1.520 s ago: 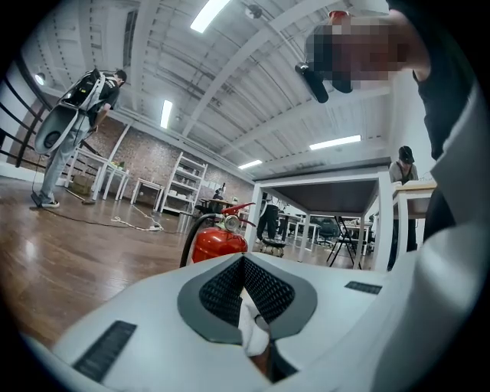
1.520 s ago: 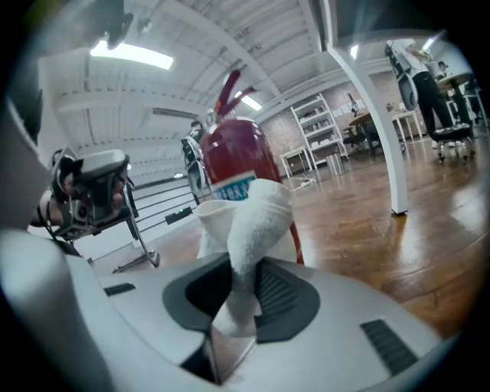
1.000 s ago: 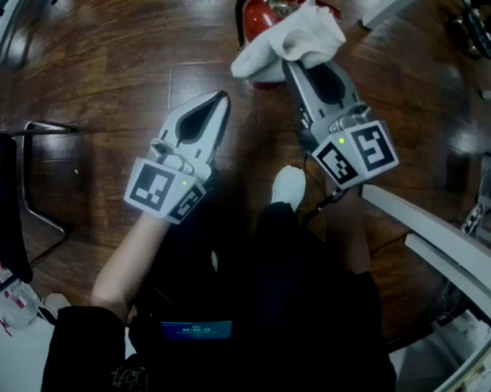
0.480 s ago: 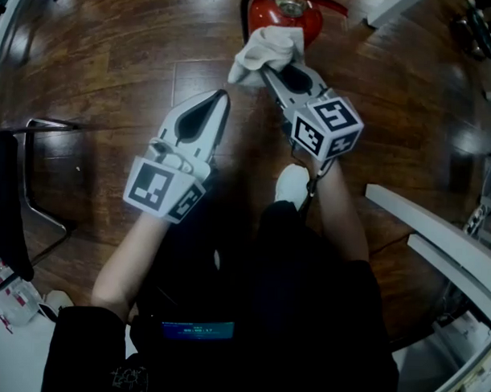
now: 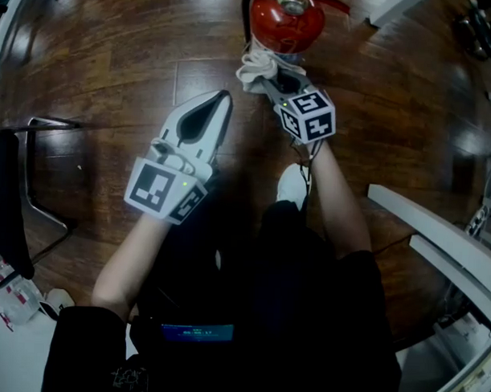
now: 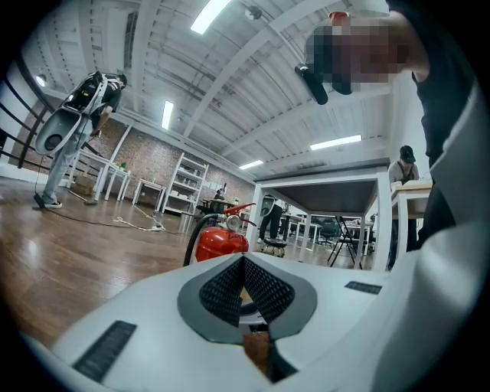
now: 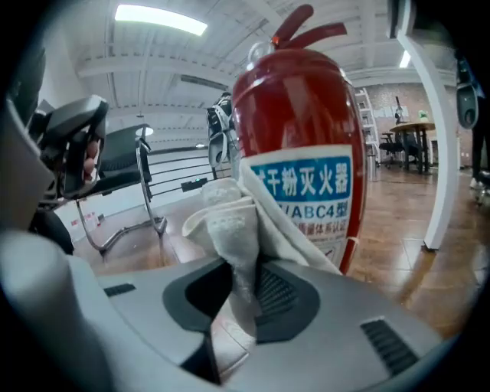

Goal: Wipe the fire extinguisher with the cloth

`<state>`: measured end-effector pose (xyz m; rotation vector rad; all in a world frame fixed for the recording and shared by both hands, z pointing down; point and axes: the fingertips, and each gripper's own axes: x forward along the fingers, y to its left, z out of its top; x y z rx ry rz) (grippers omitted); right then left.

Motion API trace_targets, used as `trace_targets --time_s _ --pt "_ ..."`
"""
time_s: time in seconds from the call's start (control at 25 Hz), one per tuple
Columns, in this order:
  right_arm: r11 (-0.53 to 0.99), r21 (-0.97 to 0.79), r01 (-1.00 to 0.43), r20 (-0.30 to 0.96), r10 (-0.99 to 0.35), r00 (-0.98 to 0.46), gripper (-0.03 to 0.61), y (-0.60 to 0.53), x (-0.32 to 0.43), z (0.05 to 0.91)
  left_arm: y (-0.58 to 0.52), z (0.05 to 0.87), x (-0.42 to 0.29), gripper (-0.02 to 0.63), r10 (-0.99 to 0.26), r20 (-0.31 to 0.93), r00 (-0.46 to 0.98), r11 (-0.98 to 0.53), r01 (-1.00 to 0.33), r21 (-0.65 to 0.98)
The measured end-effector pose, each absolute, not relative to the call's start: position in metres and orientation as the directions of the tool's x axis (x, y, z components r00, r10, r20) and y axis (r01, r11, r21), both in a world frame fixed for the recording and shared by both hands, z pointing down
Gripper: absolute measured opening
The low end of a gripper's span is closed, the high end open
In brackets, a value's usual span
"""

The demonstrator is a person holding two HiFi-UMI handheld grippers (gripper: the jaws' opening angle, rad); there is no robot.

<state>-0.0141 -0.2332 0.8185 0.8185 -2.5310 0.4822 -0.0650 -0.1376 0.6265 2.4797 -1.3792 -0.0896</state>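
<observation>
A red fire extinguisher (image 5: 287,22) stands upright on the wood floor at the top of the head view. In the right gripper view it (image 7: 298,145) fills the middle, with its blue and white label facing me. My right gripper (image 5: 264,71) is shut on a white cloth (image 5: 258,65), and the cloth (image 7: 233,218) lies against the lower body of the cylinder. My left gripper (image 5: 223,98) is shut with nothing in it, held to the left of the extinguisher and apart from it. From the left gripper view the extinguisher (image 6: 220,239) shows beyond the jaw tips.
A black chair with a metal frame (image 5: 37,176) stands at the left. A white curved rail (image 5: 437,246) runs along the right. Tables, chairs and shelving (image 6: 321,222) stand far off, with a person (image 6: 403,164) at a table.
My right gripper has swung left and down with the cloth, from the top of the extinguisher to its lower side. The extinguisher's red top now shows uncovered. The left gripper has stayed put.
</observation>
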Motion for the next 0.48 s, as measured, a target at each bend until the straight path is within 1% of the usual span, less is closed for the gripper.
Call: trace_targets --time_s 0.24,0.48 --pt "0.764 -0.162 -0.625 0.579 -0.439 -0.687 0.094 -0.231 -0.001 0.859 -0.134 0.626 -0.064 0.003 -0.843 0.095 0.530 -0.488 -0.826 0.283" --pt "0.726 -0.175 -0.665 0.597 -0.459 -0.658 0.094 -0.230 0.027 0.869 -0.135 0.626 -0.070 0.003 -0.848 0.099 0.520 -0.478 -0.833 0.278"
